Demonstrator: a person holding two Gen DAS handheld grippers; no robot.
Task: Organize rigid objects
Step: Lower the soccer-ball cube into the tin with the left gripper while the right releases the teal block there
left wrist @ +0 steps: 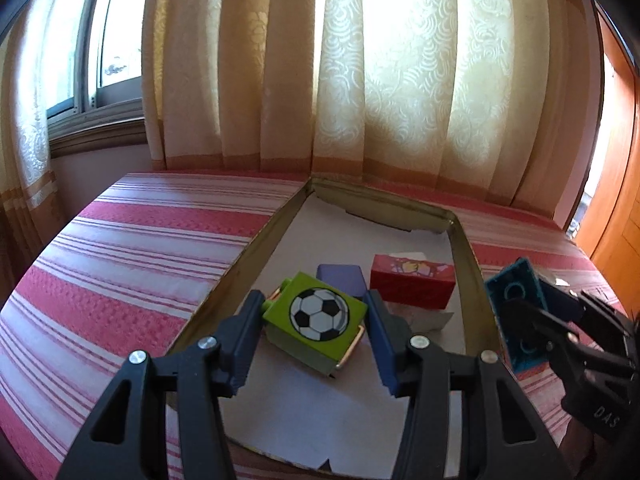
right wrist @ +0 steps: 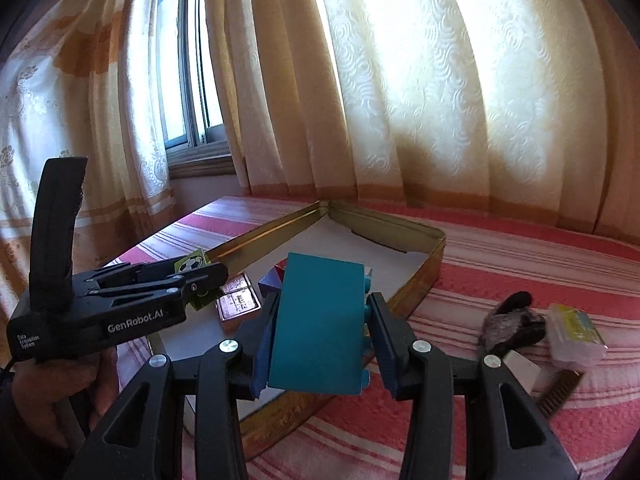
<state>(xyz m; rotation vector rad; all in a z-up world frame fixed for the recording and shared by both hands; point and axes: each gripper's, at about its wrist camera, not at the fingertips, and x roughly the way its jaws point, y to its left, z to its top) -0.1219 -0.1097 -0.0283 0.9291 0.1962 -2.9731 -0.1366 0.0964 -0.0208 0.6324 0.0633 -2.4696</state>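
Note:
My left gripper (left wrist: 314,312) is shut on a green block with a football picture (left wrist: 318,316), held over the inside of a gold tin tray (left wrist: 260,248). A red block (left wrist: 412,284) and a purple block (left wrist: 344,278) lie in the tray behind it. My right gripper (right wrist: 326,308) is shut on a teal studded block (right wrist: 316,320), above the tray's near right rim (right wrist: 420,284). The left wrist view shows that teal block (left wrist: 518,312) just outside the tray's right wall. In the right wrist view the left gripper (right wrist: 196,276) hangs over copper-coloured blocks (right wrist: 238,304).
The tray rests on a pink-and-white striped cover (left wrist: 120,264) in front of cream curtains (left wrist: 400,80). On the cover to the right of the tray lie a dark object (right wrist: 512,320), a clear plastic box (right wrist: 576,332) and a comb (right wrist: 558,394). A hand (right wrist: 44,396) holds the left gripper.

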